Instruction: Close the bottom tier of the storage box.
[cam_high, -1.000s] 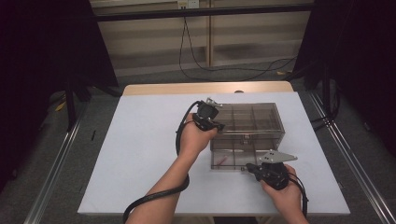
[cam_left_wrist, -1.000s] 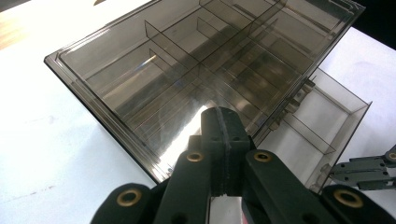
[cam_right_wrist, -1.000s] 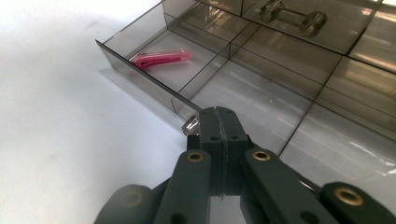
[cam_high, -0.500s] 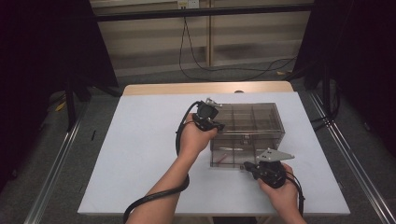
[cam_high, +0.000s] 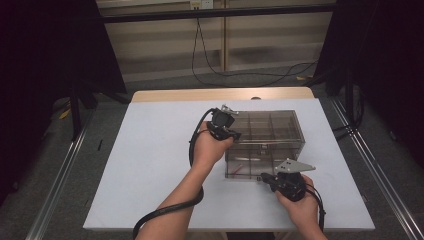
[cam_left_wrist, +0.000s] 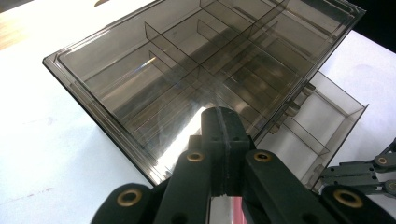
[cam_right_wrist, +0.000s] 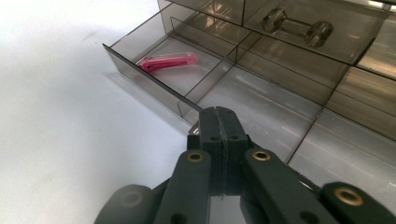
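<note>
The white table (cam_high: 150, 165) carries a smoked transparent drawer cabinet (cam_high: 270, 131).

The left gripper (cam_high: 223, 126) rests on the cabinet's top left corner. In the left gripper view its jaws are pressed together with nothing between them, tip on the top panel.

The bottom drawer (cam_right_wrist: 187, 77) stands pulled out toward the person, its long axis running along the cabinet front. A pink clip (cam_right_wrist: 168, 61) lies in the drawer's left compartment, lengthwise along that axis.

The right gripper (cam_high: 266, 178) sits at the drawer's front wall, jaws fully closed and empty. Whether the tip touches the wall cannot be told; it appears to. The right gripper is the nearer one; the clip lies ahead and to the left of its tip.
</note>
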